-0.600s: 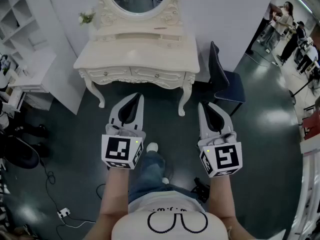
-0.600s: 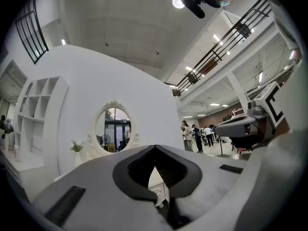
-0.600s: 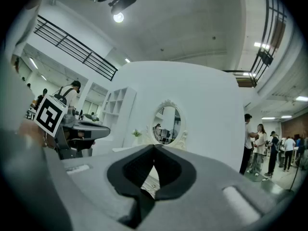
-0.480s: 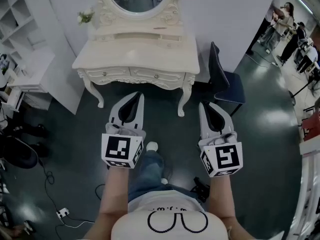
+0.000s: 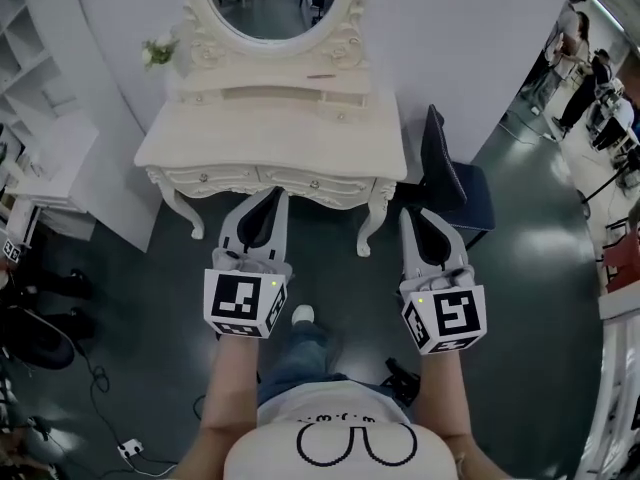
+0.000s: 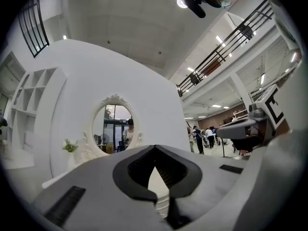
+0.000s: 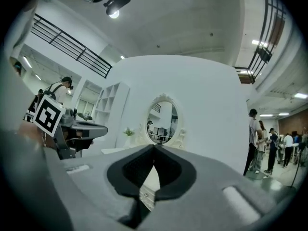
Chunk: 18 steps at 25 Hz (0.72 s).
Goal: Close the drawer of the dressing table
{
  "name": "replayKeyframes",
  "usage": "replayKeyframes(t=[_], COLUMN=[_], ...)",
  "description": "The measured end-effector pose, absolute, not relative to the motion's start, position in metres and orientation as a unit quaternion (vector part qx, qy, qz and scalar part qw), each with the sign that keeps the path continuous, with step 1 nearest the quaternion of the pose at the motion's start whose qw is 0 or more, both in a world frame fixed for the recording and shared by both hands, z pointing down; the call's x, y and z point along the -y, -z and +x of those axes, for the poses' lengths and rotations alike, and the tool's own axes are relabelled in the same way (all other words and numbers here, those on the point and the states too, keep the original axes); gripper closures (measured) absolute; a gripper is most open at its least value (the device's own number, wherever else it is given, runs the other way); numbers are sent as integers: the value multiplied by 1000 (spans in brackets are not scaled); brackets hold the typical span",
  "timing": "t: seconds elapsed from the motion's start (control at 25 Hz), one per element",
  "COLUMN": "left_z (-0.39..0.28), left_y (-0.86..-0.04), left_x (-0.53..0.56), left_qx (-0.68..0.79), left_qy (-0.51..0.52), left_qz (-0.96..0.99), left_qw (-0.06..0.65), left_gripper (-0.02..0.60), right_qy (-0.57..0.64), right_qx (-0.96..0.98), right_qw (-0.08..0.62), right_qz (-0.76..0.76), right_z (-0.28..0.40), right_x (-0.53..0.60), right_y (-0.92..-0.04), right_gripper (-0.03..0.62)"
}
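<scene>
The cream dressing table (image 5: pixel 270 133) stands against the white wall ahead, under an oval mirror (image 5: pixel 270 3). Two front drawers (image 5: pixel 312 181) with small knobs look flush with the apron. A low tier of small drawers (image 5: pixel 270 76) sits at the back of the top; I cannot tell whether any is open. My left gripper (image 5: pixel 272 194) is shut and empty, its tip just short of the table's front edge. My right gripper (image 5: pixel 412 212) is shut and empty beside the right front leg. The mirror (image 6: pixel 113 129) shows beyond the left gripper (image 6: pixel 155 148), and likewise beyond the right gripper (image 7: pixel 154 146).
A dark blue chair (image 5: pixel 450 183) stands right of the table. White shelving (image 5: pixel 40 88) lines the left. A small flower vase (image 5: pixel 155 50) sits on the table's back left. A cable and power strip (image 5: pixel 130 448) lie on the dark floor. People stand at the far right (image 5: pixel 590 68).
The table has come nearer and now fills more of the head view. Both grippers keep their pose, still shut, with their tips closer to the table front.
</scene>
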<state>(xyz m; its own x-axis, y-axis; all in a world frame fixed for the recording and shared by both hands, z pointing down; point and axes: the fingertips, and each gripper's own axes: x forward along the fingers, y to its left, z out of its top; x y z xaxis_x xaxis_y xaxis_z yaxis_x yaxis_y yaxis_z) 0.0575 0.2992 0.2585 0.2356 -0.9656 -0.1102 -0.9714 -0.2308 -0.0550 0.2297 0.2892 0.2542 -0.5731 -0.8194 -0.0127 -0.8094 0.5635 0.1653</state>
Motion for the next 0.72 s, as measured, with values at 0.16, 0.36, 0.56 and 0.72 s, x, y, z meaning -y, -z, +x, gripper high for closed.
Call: replayKeyframes(t=[0.16, 0.36, 0.56, 0.72], left_z=[28, -14, -49, -66], left_y=[-261, -262, -267, -273], left_x=[-253, -191, -130, -94], left_qx=[-620, -626, -624, -615], left_qy=[-26, -27, -28, -26], left_qz=[-783, -779, -781, -787], left_qw=[48, 38, 28, 20], left_gripper=[584, 584, 584, 584], right_qy=[71, 66, 60, 56], right_qx=[884, 884, 880, 867], right_qw=[32, 37, 47, 58], right_qz=[461, 462, 470, 492], right_z=[203, 166, 134, 121], right_x=[-241, -176, -117, -84], right_y=[-251, -250, -258, -269], right_gripper=[591, 591, 591, 591])
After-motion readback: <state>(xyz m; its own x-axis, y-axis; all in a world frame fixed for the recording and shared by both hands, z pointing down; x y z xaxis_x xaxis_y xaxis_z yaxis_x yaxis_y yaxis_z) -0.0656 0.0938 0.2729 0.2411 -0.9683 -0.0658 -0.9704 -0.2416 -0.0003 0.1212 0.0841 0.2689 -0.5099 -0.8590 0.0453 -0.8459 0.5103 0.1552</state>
